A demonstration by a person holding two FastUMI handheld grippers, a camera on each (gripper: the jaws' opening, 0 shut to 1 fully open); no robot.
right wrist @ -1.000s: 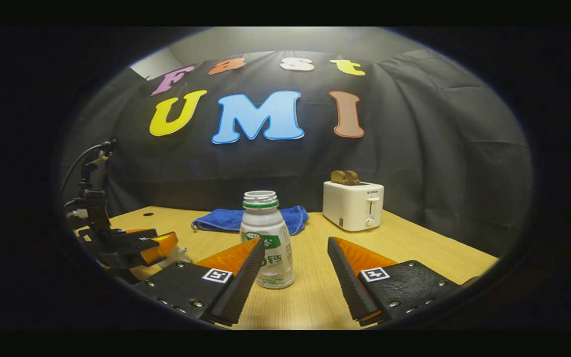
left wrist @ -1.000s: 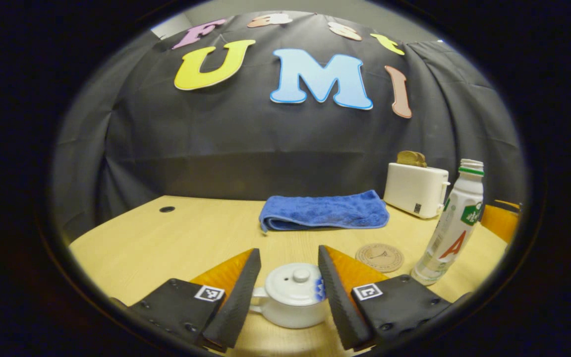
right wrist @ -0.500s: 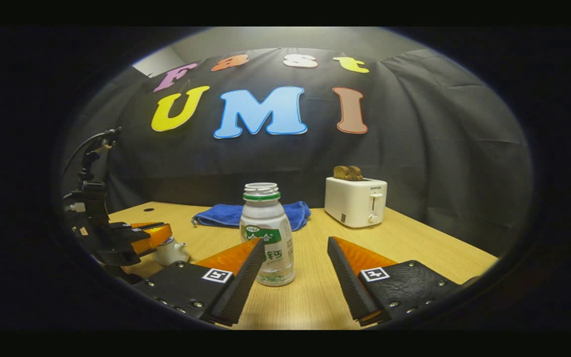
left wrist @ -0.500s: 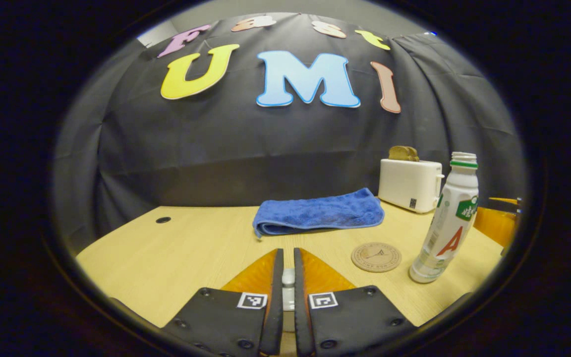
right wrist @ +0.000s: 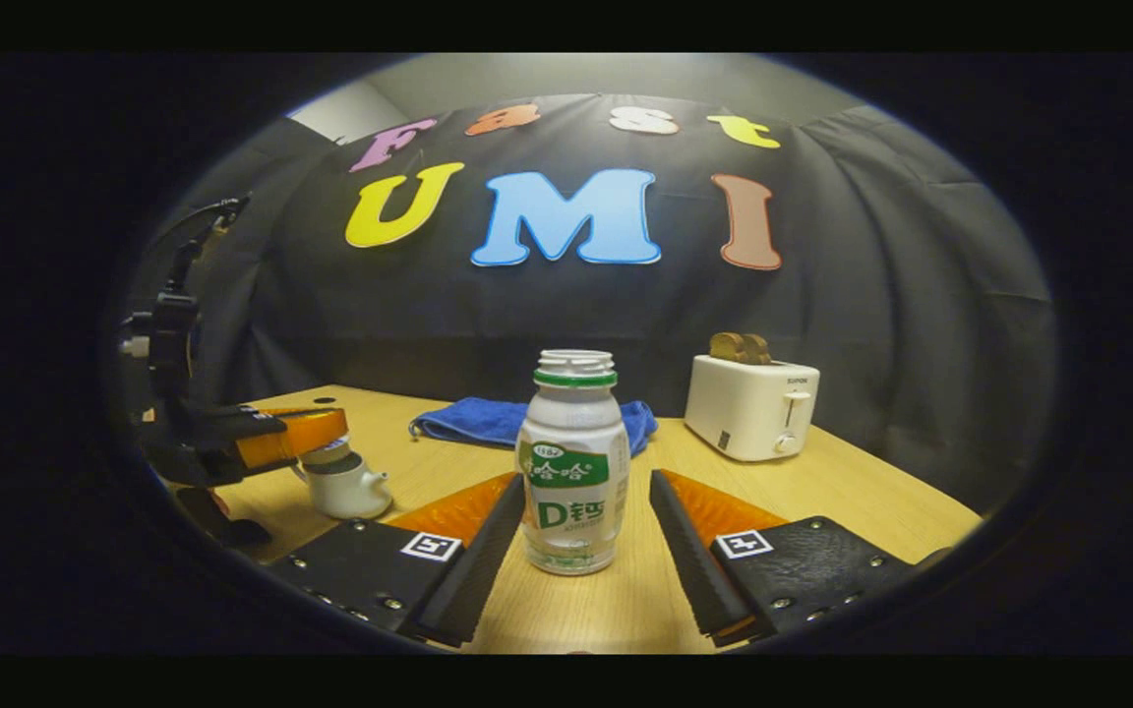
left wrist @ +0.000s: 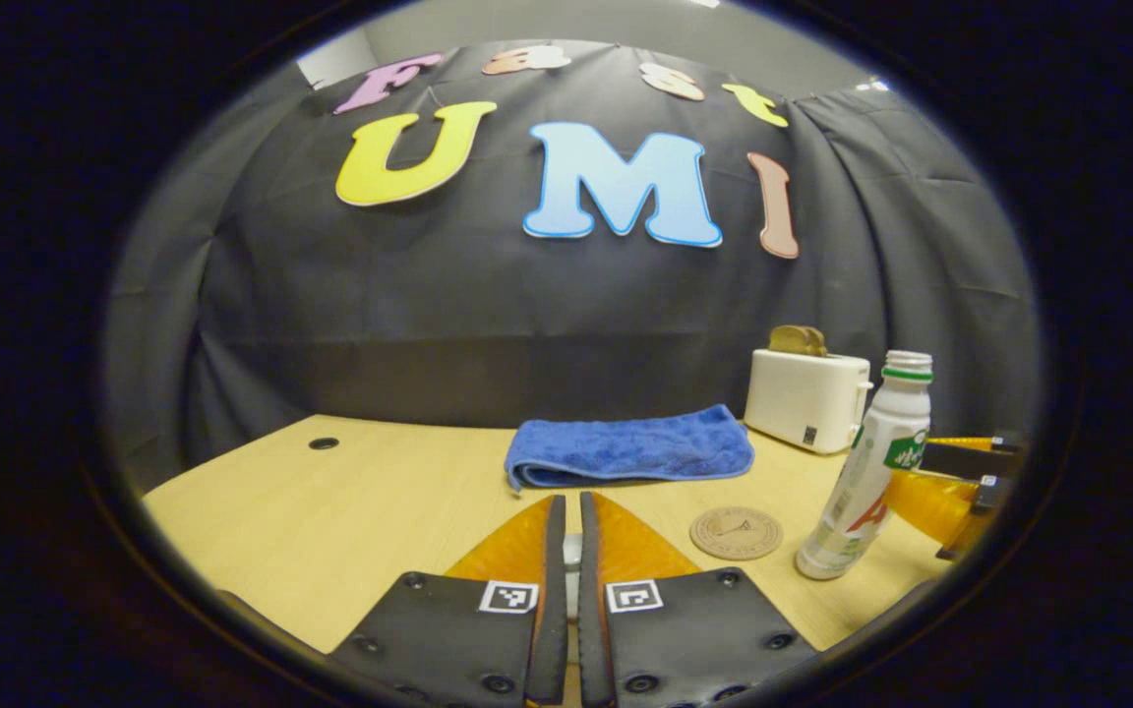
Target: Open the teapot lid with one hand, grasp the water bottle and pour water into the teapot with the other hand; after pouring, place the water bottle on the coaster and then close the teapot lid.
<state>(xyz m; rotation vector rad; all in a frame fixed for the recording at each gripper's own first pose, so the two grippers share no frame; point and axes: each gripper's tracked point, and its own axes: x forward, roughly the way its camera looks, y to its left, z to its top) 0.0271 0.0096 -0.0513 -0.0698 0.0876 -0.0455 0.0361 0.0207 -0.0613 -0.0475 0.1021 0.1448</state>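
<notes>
Left hand-held gripper (left wrist: pixel 571 560) is pinching the lid (right wrist: pixel 327 450), lifting it above the teapot (right wrist: pixel 345 487). Right hand-held gripper (right wrist: pixel 586 516), spread, is straddling the water bottle (right wrist: pixel 573 462) on the surface (right wrist: pixel 822 497). Risks: knob slipping; an off-centre squeeze tipping the uncapped bottle.

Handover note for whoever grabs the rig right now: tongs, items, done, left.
Left tongs: shut on the teapot lid, lifted just clear of the teapot, as the right gripper view shows.
Right tongs: open, one finger on each side of the water bottle, not yet gripping.
Bottle: upright on the table, uncapped. Coaster: bare, beside the bottle.
Done: lid opened.
Left: close on the bottle, pour into the teapot, set the bottle on the coaster, put the lid back.
</notes>
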